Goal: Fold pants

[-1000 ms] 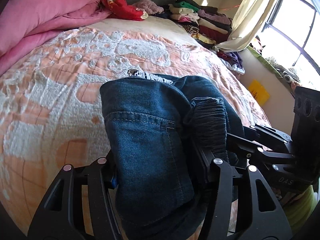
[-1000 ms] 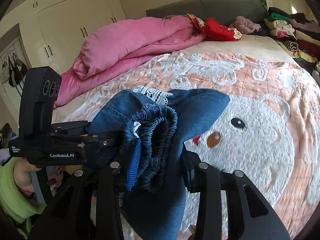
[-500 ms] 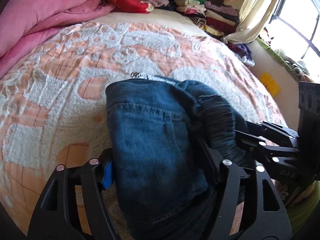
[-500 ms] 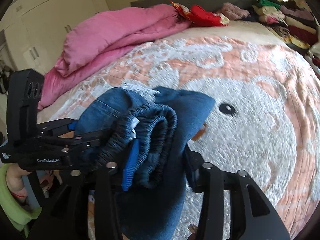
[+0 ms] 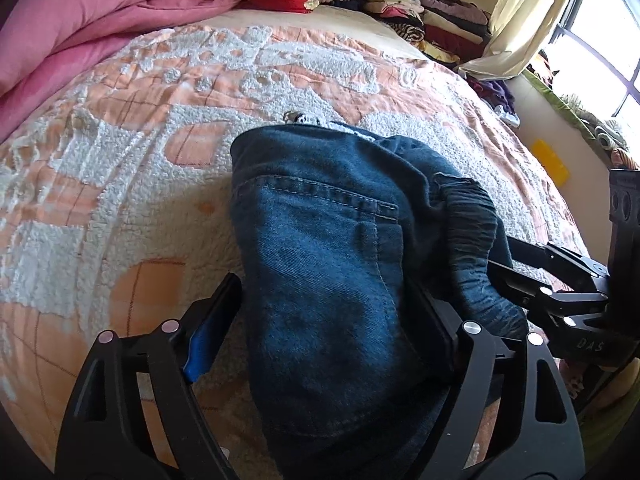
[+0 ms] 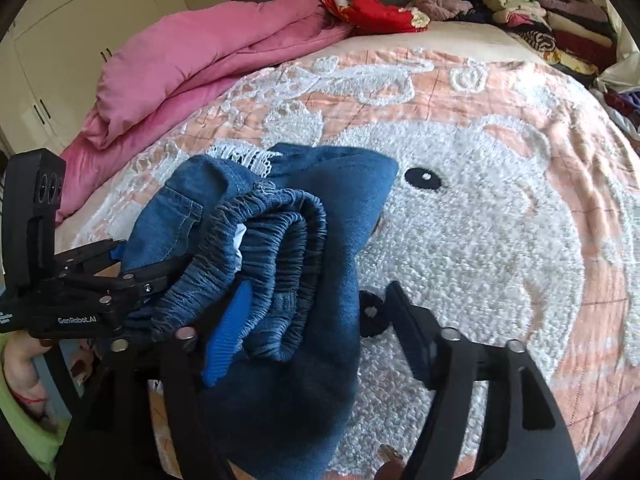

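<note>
Folded blue denim pants [image 5: 320, 264] lie in a bundle on the peach and white bedspread [image 5: 120, 184], back pocket up, lace hem showing at the far end. My left gripper [image 5: 324, 292] straddles the near end, its jaws opening; the blue left pad [image 5: 204, 340] stands clear of the denim. From the right, my right gripper [image 5: 508, 260] reaches in at the elastic waistband [image 6: 280, 248]. In the right wrist view the right gripper [image 6: 320, 292] is also opening around the pants [image 6: 312, 360], with a gap at its right finger. The left gripper [image 6: 136, 260] comes in from the left.
A pink duvet [image 6: 192, 64] is heaped along the bed's far left, with a red garment [image 6: 376, 8] and stacks of folded clothes [image 5: 436, 12] by the headboard. Curtain and window [image 5: 600, 40] are at the right. A hand and green sleeve [image 6: 24, 400] show lower left.
Both grippers' jaws have widened and let go of the pants, which they had clamped. Both hands sank toward the bed, and the bundle now rests on the bedspread.
</note>
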`<state>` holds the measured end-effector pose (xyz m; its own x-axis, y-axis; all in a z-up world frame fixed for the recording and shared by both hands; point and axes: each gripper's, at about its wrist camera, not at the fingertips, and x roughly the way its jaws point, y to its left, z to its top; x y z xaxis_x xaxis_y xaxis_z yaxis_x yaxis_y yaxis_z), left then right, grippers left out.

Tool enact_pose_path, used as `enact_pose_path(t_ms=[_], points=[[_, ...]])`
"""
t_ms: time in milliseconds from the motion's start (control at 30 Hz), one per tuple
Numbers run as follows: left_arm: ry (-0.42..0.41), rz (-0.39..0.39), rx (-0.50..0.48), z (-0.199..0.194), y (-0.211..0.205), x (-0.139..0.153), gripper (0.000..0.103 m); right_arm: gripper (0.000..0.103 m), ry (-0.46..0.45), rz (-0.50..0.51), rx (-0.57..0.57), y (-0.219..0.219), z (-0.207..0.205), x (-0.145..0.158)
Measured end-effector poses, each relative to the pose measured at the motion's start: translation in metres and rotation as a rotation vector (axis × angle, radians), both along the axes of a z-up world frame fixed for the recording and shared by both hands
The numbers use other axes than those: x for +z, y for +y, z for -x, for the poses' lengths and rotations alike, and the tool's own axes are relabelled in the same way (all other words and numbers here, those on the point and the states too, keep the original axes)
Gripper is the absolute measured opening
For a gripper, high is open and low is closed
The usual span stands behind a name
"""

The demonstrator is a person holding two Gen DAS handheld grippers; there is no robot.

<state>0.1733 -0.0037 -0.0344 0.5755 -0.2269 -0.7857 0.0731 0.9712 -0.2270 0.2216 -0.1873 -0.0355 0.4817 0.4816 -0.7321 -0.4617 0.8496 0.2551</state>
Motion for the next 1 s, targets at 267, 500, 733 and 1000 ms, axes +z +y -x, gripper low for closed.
enact_pose_path(t_ms=[267, 500, 733, 1000], points=[[-0.055, -0.016, 0.020, 0.025, 0.003, 0.023, 0.089, 0.093, -0.116, -0.003, -0.012, -0.014, 0.027, 0.028], [-0.110, -0.038, 0.037, 0.061, 0.008, 0.047, 0.093, 0.098, -0.193, -0.015, -0.038, -0.027, 0.058, 0.054], [-0.150, -0.049, 0.049, 0.097, 0.007, 0.059, 0.093, 0.098, -0.256, 0.009, -0.059, -0.038, 0.092, 0.070], [-0.147, -0.062, 0.064, 0.129, 0.008, 0.058, 0.093, 0.098, -0.279, 0.036, -0.086, -0.049, 0.129, 0.075]])
